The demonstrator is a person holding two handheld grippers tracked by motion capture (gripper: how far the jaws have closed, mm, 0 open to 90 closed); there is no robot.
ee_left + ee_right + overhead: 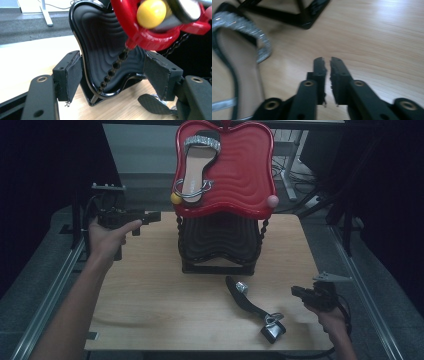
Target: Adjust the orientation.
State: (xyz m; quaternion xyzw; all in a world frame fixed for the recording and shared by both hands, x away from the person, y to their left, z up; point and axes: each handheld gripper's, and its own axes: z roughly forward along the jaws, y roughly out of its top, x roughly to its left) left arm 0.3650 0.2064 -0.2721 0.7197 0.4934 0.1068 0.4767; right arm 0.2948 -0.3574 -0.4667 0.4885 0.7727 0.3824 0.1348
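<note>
A tan sandal with a glittery strap (199, 162) lies on the red top tray (245, 170) of a two-tier stand. Its mate (250, 307) lies on its side on the wooden table (150, 285), in front of the stand. My left gripper (152, 216) is held level at the stand's left side, open, pointing at the black lower tray (105, 45); nothing is between its pads (113, 75). My right gripper (296, 291) hovers just right of the table sandal (239, 57). Its jaws (327, 62) are shut and hold nothing.
A yellow ball (175, 198) and a pink ball (272, 201) cap the red tray's front corners. Beaded black rods join the two trays. The stand's black base (294, 15) sits mid-table. Metal rails run along both table sides, with dark surroundings beyond.
</note>
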